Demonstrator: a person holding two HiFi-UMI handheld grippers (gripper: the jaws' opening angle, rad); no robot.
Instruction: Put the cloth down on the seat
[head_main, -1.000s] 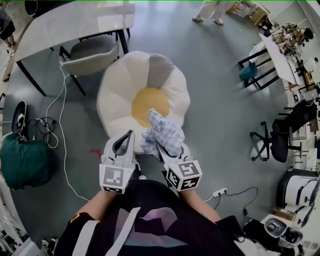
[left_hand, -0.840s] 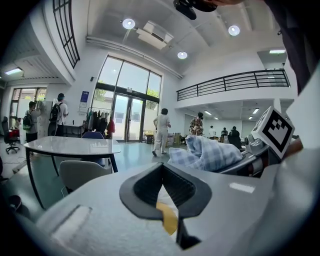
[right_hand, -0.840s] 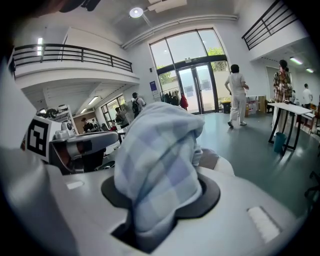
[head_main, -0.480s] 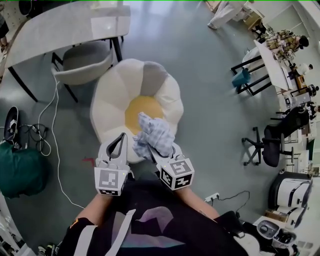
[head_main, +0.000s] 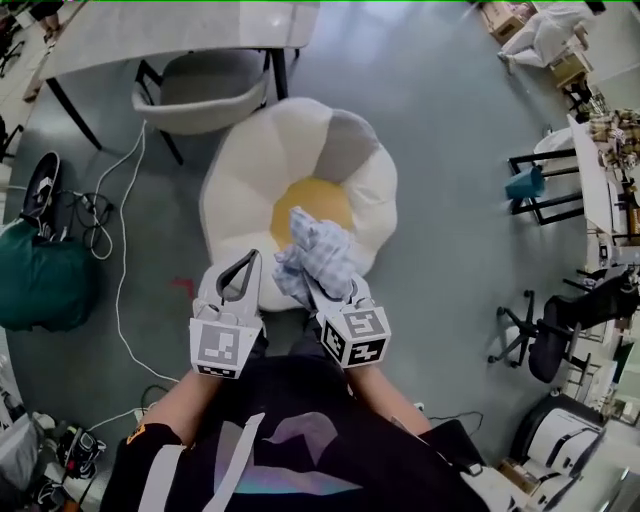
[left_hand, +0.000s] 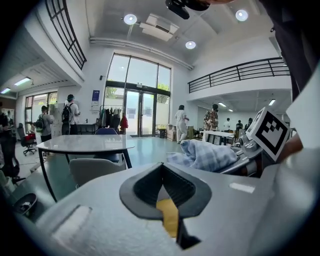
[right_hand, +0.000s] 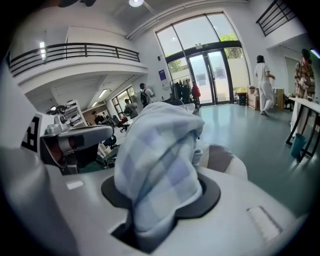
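A blue-and-white checked cloth (head_main: 313, 251) is bunched up in my right gripper (head_main: 325, 290), whose jaws are shut on it. In the right gripper view the cloth (right_hand: 157, 165) fills the space between the jaws and stands up above them. It hangs over the near edge of the flower-shaped seat (head_main: 240, 190), a white and grey cushion with a yellow centre (head_main: 305, 200). My left gripper (head_main: 238, 282) is beside it on the left, shut with nothing in it; its dark pads (left_hand: 162, 187) meet in the left gripper view, where the cloth (left_hand: 205, 154) shows to the right.
A grey chair (head_main: 205, 90) and a table (head_main: 180, 25) stand beyond the seat. A white cable (head_main: 125, 250) runs over the floor at left, near a green bag (head_main: 45, 280). Office chairs (head_main: 545, 340) and desks stand at right. People move about far off.
The view has shifted: the seat now lies a little farther right and lower in view. Both grippers keep their pose, the cloth still held over the seat's near edge.
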